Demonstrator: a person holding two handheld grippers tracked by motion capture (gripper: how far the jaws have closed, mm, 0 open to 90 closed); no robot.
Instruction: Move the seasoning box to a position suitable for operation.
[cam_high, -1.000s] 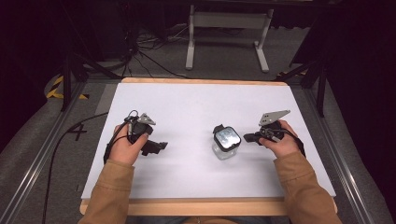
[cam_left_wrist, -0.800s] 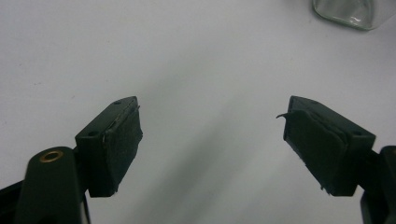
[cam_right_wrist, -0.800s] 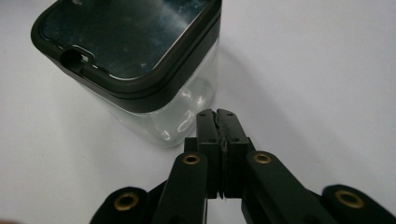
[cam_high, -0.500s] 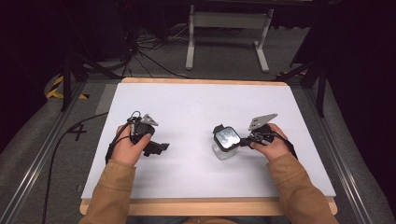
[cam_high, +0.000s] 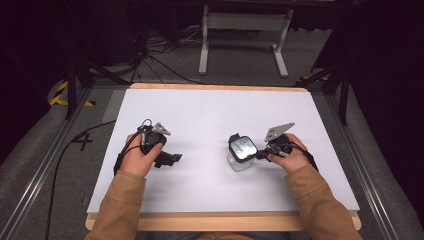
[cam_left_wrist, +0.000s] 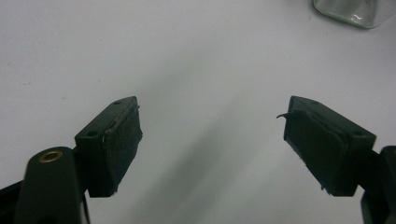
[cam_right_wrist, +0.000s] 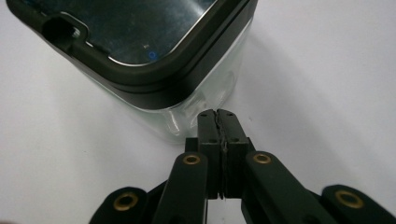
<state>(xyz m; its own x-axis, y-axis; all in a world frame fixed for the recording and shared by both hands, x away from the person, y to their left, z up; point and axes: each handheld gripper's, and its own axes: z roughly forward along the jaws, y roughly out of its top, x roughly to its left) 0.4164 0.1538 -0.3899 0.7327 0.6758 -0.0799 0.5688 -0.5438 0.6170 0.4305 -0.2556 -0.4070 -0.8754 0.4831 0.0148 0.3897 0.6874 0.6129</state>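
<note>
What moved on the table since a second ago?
The right claw slid left across the white table toward the glass jar with the dark lid, and its shut tips now sit right at the jar's corner. It is not holding anything. The jar itself looks to be in the same spot. The left claw stayed where it was, open, with nothing between its jaws.

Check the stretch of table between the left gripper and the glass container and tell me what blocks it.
Nothing visible blocks it. In the high view, bare white table lies between the left gripper and the glass container. The left gripper's jaws stand open with nothing between them. The right gripper, jaws shut, is at the container's other side.
</note>
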